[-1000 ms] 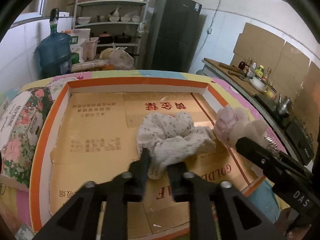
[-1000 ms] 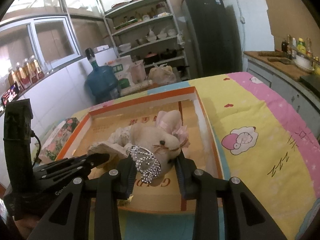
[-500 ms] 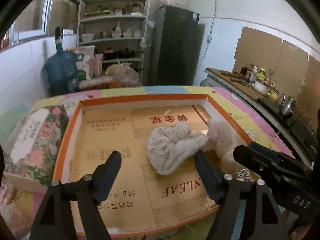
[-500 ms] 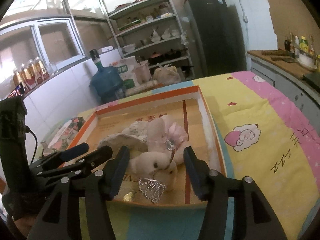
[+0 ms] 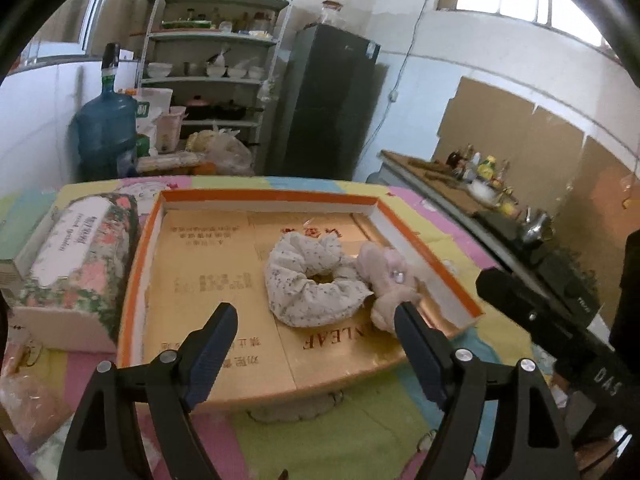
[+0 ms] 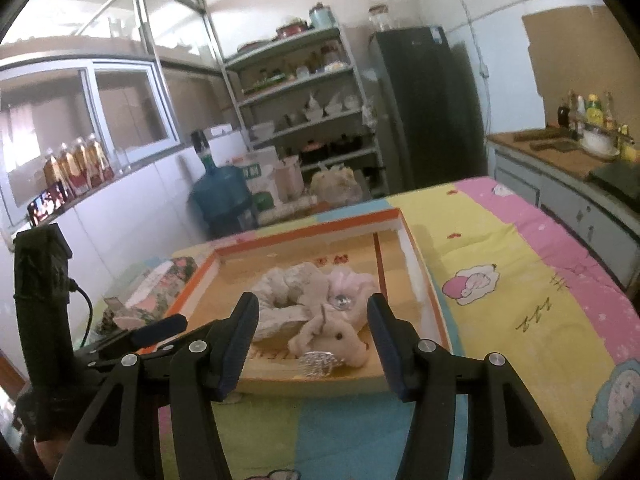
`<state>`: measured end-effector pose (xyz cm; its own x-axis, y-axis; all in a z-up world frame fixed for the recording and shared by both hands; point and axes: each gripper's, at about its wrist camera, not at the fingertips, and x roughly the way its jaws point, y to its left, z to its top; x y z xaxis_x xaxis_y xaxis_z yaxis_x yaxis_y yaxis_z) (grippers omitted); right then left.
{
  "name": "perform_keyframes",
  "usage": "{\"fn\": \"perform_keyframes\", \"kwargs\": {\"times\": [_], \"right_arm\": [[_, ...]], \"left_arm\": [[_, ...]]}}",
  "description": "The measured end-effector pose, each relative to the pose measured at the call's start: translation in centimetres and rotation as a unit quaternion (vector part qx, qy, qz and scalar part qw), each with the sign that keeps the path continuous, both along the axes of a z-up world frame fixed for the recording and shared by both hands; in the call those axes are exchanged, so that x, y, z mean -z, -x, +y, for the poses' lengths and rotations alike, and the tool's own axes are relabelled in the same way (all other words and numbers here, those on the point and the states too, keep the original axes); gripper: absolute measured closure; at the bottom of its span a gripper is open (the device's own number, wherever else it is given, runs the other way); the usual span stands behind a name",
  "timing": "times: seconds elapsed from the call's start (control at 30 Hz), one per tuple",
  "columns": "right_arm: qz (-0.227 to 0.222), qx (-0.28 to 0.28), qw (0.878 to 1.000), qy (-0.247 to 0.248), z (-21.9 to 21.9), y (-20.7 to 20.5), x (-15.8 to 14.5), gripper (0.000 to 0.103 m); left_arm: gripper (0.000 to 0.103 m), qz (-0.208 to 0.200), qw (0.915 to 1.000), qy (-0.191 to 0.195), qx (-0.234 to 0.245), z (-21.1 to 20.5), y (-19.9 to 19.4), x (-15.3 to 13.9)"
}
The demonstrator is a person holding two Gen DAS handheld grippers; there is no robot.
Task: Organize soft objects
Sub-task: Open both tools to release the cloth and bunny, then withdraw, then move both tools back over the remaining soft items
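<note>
A white floral scrunchie-like cloth ring (image 5: pixel 310 280) lies in the shallow orange-rimmed cardboard tray (image 5: pixel 280 197). A pink-and-cream plush rabbit (image 5: pixel 386 280) lies against its right side, near the tray's right wall. In the right wrist view the rabbit (image 6: pixel 334 334) lies by the tray's (image 6: pixel 424 280) front edge with a glittery silver piece (image 6: pixel 318 362) at its head, and the cloth ring (image 6: pixel 282 294) lies behind it. My left gripper (image 5: pixel 316 324) is open and empty, above the tray's front. My right gripper (image 6: pixel 314 320) is open and empty, just short of the rabbit.
A floral-printed box (image 5: pixel 76 248) stands left of the tray. The tray rests on a colourful cartoon-print cover (image 6: pixel 520 280). A blue water jug (image 5: pixel 106 136), shelves (image 5: pixel 212 80) and a dark fridge (image 5: pixel 332 104) stand behind. A counter with bottles (image 6: pixel 580 136) runs along the right.
Both grippers opened, letting go of the cloth and the rabbit, and drew back and up from the tray. The rabbit dropped onto the tray beside the cloth ring.
</note>
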<state>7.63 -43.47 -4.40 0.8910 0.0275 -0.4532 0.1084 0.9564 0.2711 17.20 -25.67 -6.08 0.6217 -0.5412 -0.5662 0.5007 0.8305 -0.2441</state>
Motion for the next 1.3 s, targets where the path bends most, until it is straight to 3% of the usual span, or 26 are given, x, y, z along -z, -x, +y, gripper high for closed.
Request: {"fn": "perform_keyframes", "kwargs": {"times": [0.17,0.33,0.47,0.7,1.07,1.3], "right_arm": [[-0.020,0.001,1.000,0.013,2.5,2.3,-0.7,0.045],[-0.038,0.010,0.999,0.033,5.2,4.2,-1.6,0.045],[-0.046,0.003,0.998,0.031,7.3,5.4,-2.1,0.045],[-0.060,-0.014,0.998,0.028,11.0,6.4,-2.9,0.044],[-0.072,-0.063,0.995,0.035,18.0,6.6,-3.2,0.044],[-0.076,-0.099,0.991,0.048,22.2,6.6,-3.3,0.044]], "left_arm": [[0.023,-0.060,0.9978,-0.008,-0.027,2.2,2.4,-1.9],[0.023,-0.093,0.9940,-0.011,-0.055,4.9,4.4,-3.3],[0.023,-0.104,0.9919,0.000,-0.073,7.5,5.9,-4.6],[0.023,-0.129,0.9826,-0.016,-0.132,11.7,8.1,-5.9],[0.023,-0.172,0.9639,-0.035,-0.200,18.1,10.6,-6.7],[0.023,-0.176,0.9588,-0.034,-0.220,21.8,11.9,-6.5]]}}
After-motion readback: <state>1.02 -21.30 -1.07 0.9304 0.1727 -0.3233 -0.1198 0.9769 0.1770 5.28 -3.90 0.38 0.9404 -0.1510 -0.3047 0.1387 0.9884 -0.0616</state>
